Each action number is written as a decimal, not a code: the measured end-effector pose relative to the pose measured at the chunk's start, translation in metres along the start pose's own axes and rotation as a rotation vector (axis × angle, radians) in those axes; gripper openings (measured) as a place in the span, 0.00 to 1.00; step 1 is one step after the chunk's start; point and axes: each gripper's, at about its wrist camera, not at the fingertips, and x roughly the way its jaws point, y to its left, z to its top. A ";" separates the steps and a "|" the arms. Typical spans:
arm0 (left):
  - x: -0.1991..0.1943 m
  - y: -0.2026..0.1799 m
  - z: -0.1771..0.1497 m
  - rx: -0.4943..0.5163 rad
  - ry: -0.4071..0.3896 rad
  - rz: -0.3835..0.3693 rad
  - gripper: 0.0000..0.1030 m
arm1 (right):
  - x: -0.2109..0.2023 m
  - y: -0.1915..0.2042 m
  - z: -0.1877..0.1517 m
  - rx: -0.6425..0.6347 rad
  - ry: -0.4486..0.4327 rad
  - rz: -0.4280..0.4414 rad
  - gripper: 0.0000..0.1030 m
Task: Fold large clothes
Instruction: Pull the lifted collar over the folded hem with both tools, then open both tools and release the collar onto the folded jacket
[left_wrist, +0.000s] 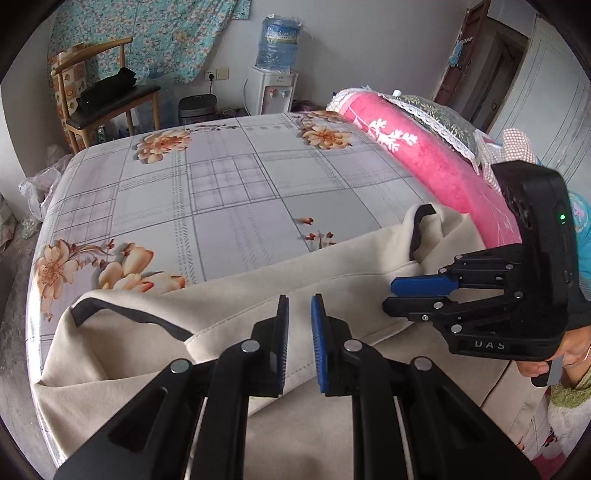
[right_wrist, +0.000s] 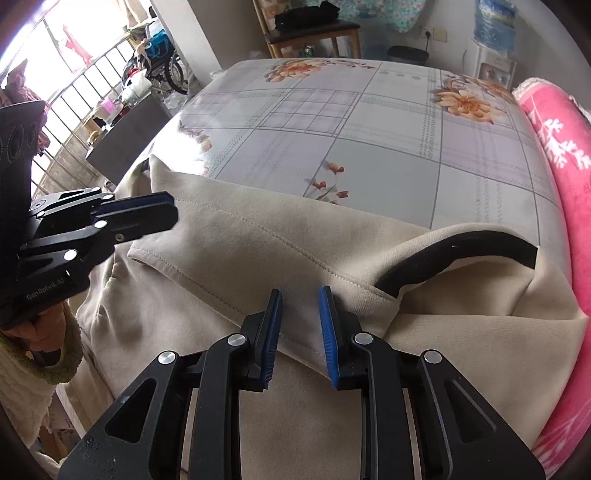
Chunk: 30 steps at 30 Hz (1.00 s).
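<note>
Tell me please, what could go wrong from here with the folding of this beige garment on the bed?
1. Both hand-held grippers look open: the left and the right hover over the beige garment, so a shallow pinch may slip off.
2. The garment hangs over the near edge of the bed; pulling could drag it off.
3. The black-trimmed opening stands puffed up, so a fold may trap wrinkles.

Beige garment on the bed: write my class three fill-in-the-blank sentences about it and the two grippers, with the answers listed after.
1. The beige garment has cuffs lined in ____.
2. It lies on a bed sheet printed with orange ____.
3. The left gripper and right gripper each show a gap between blue pads, so both are ____.
4. Beside the garment lies a rolled blanket coloured ____.

Answers: black; flowers; open; pink
</note>
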 end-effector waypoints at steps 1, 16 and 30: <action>0.008 -0.003 -0.002 0.011 0.025 0.007 0.13 | 0.000 0.001 0.000 -0.004 0.004 -0.005 0.20; 0.015 -0.001 -0.029 0.043 0.036 -0.005 0.12 | 0.011 0.032 0.006 -0.060 -0.027 0.027 0.23; 0.000 0.011 -0.038 -0.091 0.046 0.017 0.13 | -0.016 -0.008 -0.016 0.052 -0.025 -0.044 0.28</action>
